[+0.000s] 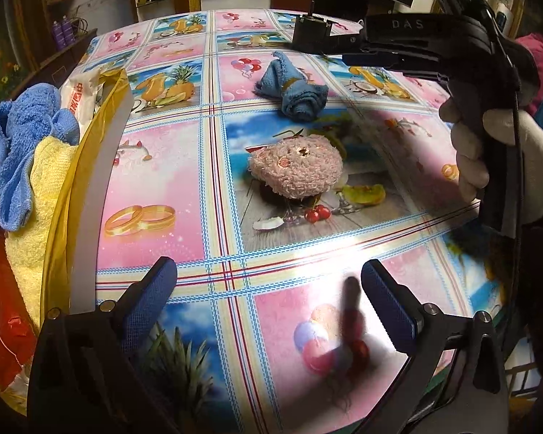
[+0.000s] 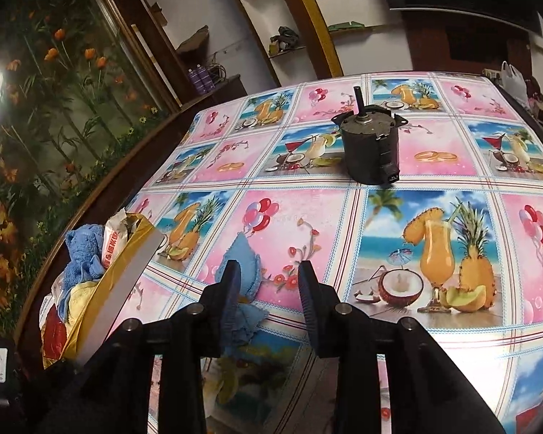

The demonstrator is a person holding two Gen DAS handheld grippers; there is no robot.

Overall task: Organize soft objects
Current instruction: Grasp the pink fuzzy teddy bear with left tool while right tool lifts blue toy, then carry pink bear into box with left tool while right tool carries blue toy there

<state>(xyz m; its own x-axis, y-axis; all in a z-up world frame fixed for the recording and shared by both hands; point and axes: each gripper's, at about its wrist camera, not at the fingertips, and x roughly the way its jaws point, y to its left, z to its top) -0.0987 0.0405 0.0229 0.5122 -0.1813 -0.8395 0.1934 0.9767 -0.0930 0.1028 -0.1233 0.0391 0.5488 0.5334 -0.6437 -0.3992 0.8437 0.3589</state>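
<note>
Fluffy pink sponge (image 1: pixel 296 170) and rolled blue cloth (image 1: pixel 292 87) lie on glossy printed tabletop (image 1: pixel 184 188); both grippers released, left gripper (image 1: pixel 269 302) and right gripper (image 2: pixel 269 291).

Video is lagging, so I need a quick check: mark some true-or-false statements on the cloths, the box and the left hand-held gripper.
1. The pink fluffy pad lies on the table. True.
2. The left hand-held gripper holds a cloth. False: its jaws stand open and empty.
3. A blue towel sits in the box. True.
4. The small blue cloth is in the box. False: it lies on the table.
</note>
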